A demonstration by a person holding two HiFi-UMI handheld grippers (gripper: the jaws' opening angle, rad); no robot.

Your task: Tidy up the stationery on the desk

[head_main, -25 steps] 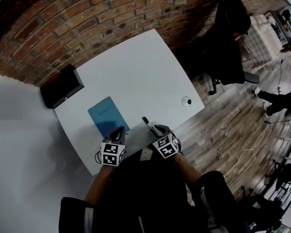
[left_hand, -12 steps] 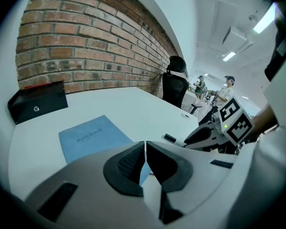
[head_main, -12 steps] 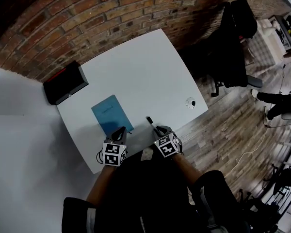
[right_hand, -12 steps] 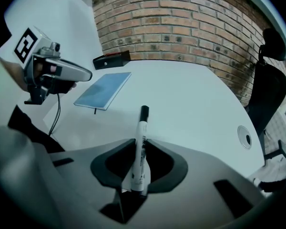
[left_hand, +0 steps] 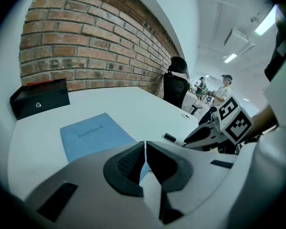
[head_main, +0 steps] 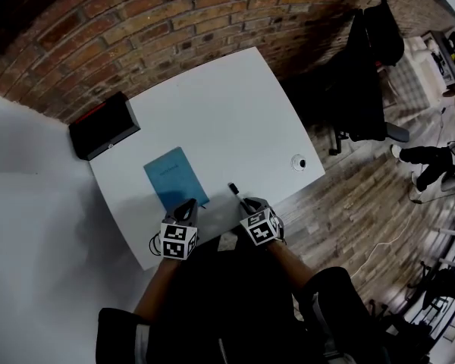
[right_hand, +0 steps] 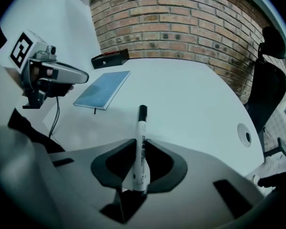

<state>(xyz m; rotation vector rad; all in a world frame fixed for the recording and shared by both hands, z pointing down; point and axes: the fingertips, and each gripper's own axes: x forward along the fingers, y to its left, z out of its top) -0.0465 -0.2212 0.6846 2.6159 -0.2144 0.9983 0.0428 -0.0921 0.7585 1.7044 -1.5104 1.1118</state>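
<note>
Steeply downward, right gripper (right_hand: 141, 146) closing on marker (right_hand: 142, 120)

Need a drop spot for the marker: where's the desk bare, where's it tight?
Bare: the wide desk stretch between box, notebook and grommet, up to the brick wall. Tight: near edge, where notebook, marker, left gripper and right gripper crowd; the right jaws have just been closing on the marker.
</note>
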